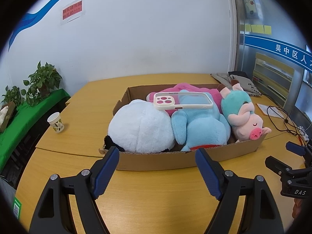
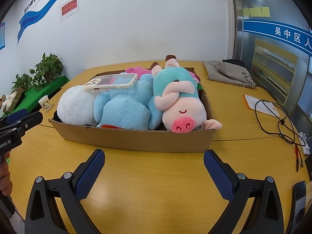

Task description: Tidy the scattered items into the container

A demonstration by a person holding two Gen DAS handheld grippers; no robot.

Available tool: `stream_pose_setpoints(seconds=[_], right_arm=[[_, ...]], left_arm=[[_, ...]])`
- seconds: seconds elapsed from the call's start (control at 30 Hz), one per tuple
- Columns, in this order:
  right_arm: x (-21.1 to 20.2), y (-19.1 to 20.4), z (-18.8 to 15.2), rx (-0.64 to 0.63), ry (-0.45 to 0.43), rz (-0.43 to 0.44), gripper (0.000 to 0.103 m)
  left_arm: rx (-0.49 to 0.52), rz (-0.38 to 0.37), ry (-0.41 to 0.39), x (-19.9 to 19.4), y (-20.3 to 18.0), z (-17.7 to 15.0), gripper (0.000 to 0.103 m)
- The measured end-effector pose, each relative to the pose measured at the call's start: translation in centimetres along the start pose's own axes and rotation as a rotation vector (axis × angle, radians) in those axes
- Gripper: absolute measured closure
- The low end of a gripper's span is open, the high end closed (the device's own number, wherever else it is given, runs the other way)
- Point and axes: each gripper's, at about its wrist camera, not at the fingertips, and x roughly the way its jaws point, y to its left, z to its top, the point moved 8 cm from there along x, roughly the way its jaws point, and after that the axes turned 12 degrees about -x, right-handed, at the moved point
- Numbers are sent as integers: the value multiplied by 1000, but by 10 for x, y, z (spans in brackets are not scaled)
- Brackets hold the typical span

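Filling the middle of a yellow wood-grain bench (image 1: 156, 198), a shallow cardboard box (image 1: 156, 160) holds a white plush (image 1: 140, 128), a blue plush (image 1: 200, 128), a pink plush (image 1: 187, 88) at the back and a pig plush (image 2: 179, 105) in a teal top whose snout hangs over the near rim. A cream phone case (image 1: 182, 101) lies flat on top of the plush toys.

Both claws hover over bare bench just short of the box, each with its blue pads apart and nothing between them: the left claw (image 1: 158, 173) and the right claw (image 2: 154, 173).

A paper cup (image 1: 56, 122) stands on the bench left of the box; grey fabric (image 2: 228, 72), a black cord (image 2: 276, 117) and a paper sheet (image 2: 259, 104) lie to the right. Behind is a white wall (image 1: 146, 35) with a blue stripe and a red notice (image 1: 72, 10). Potted plants (image 1: 42, 80) stand on a green-covered ledge (image 1: 29, 113) at left, and a glass partition (image 1: 273, 58) closes the right side.
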Motion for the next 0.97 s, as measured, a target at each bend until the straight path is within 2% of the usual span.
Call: stream_pose_setpoints(seconds=[0.97], right_arm=[[17,4,-6,-6,43,-6,0]], left_arm=[[-14,-24,53,21,1,-12,21]])
